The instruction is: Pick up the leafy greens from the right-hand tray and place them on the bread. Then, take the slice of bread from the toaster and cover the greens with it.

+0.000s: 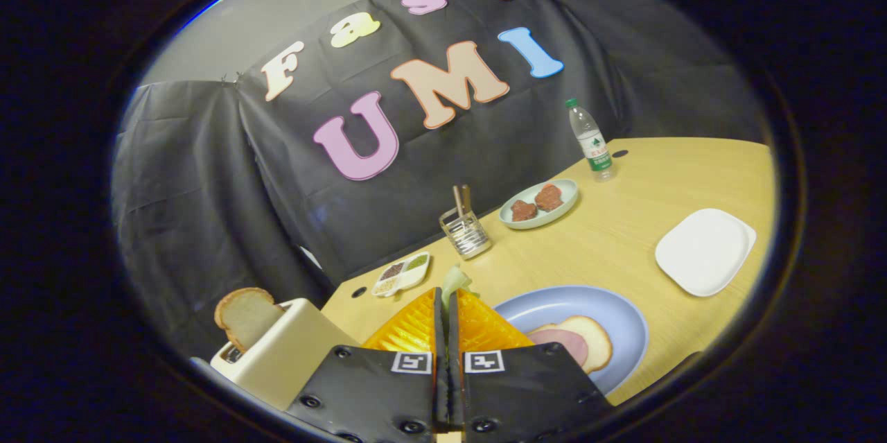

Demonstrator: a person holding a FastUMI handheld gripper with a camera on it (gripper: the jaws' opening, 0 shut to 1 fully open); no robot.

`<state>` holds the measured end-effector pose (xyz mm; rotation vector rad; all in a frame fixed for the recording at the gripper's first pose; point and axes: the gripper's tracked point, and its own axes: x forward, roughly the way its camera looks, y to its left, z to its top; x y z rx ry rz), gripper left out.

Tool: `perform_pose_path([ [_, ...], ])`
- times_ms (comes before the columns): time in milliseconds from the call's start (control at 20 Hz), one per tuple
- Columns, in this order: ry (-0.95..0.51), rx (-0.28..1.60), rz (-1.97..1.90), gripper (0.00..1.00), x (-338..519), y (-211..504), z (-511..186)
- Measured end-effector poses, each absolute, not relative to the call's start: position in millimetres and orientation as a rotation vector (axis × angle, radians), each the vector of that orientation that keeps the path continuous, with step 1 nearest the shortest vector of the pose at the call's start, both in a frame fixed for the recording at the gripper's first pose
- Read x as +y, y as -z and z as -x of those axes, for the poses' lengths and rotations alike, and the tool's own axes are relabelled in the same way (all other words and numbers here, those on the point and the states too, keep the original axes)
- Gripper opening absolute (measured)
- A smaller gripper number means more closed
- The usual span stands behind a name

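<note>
Tongs [445, 304] clamped on leafy greens [457, 281] | greens stick forward past tips | bread [581, 340] just right

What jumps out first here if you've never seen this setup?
The orange gripper up front, its fingers pinched shut on a pale leafy green. Beside them a blue plate holds bread with ham. On the other side, a slice of bread sticks up from a cream toaster.

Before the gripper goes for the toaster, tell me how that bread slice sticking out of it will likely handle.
The bread slice looks thin and porous, so probably light and easily crushed. It stands tilted out of the toaster, so it should lift free, perhaps catching the slot. The gripper is shut on the leafy greens, so those must go first.
</note>
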<state>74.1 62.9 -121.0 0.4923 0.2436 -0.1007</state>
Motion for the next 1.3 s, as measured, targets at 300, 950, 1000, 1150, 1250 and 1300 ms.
perform_pose_path([
  [300, 0.219, 0.307, -0.469, 0.04, 27.9, 151.7, -62.8],
  [950, 0.341, 0.339, -0.391, 0.46, -10.0, 137.0, -23.2],
  [1000, 0.341, 0.321, -0.392, 0.52, -13.2, 130.3, -23.0],
  [1150, 0.312, 0.269, -0.371, 0.71, -15.4, 94.7, -10.3],
  [1250, 0.264, 0.214, -0.345, 0.84, -8.5, 63.4, -4.4],
  [1300, 0.243, 0.186, -0.324, 0.91, -4.7, 47.6, -0.9],
])
